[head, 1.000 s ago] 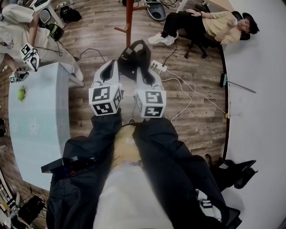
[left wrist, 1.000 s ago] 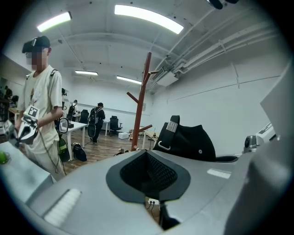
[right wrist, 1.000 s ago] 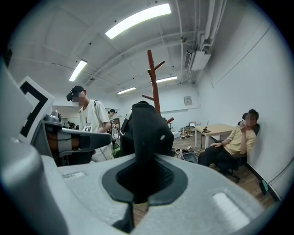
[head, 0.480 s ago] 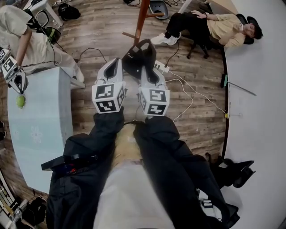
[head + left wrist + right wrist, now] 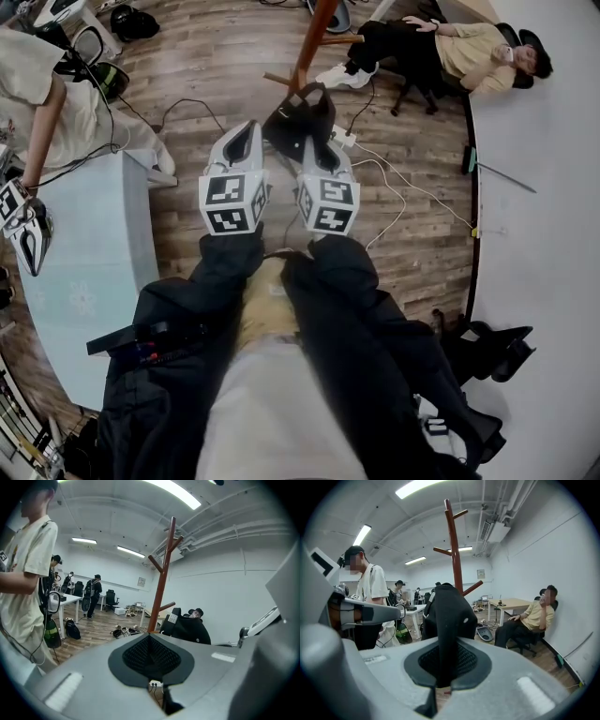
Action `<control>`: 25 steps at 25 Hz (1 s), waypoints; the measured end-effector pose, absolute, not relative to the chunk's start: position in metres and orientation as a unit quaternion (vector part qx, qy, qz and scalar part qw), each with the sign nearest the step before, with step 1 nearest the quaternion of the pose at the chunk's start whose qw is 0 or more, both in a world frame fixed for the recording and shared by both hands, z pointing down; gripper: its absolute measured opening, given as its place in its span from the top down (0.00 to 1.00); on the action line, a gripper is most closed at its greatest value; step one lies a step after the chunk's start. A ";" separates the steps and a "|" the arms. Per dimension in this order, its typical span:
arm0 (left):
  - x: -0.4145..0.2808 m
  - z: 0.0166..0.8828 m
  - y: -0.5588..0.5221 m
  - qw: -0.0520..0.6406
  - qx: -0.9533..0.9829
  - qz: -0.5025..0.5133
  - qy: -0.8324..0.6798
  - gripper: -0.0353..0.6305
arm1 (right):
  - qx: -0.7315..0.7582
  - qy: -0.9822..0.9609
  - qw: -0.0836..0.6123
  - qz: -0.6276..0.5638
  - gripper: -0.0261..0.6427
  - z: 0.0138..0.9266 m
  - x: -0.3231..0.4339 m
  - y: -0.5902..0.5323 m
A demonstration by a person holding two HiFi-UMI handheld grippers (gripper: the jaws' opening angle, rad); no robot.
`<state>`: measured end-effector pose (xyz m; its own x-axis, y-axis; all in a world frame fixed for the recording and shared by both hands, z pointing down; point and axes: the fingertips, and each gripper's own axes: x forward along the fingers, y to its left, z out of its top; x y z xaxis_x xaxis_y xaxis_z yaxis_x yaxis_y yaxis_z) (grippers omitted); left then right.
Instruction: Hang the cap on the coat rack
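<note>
both grippers' mesh-padded fingers [image 5: 136, 656] closed: right gripper [image 5: 442, 684] pinching the black fabric cap [image 5: 449, 616], left gripper [image 5: 151, 679] empty

I take the pale counter [image 5: 94, 272] as reference. Wood-plank floor [image 5: 216, 75] extends beneath it and to its right. A white power strip [image 5: 342, 139] lies on the floor right of the counter. Far right stands a white wall [image 5: 544, 234]. Ceiling strip lights [image 5: 417, 487] are lit.
</note>
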<state>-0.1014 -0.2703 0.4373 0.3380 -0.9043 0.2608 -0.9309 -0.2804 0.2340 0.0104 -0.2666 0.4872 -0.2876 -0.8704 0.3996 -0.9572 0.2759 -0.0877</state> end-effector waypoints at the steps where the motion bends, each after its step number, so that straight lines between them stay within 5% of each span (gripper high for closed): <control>1: -0.105 0.440 -0.275 0.177 0.800 0.039 -0.572 0.95 | 0.583 -0.783 0.142 0.160 0.94 0.491 0.009 -0.272; 25: -0.116 0.477 -0.299 0.206 0.758 0.079 -0.614 0.96 | 0.566 -0.770 0.201 0.215 0.93 0.599 0.003 -0.353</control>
<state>-0.1161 -0.2985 0.4771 0.2342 -0.8975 0.3736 -0.9630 -0.1616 0.2154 0.0033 -0.3535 0.5995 -0.2788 -0.7847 0.5536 -0.9580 0.2675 -0.1033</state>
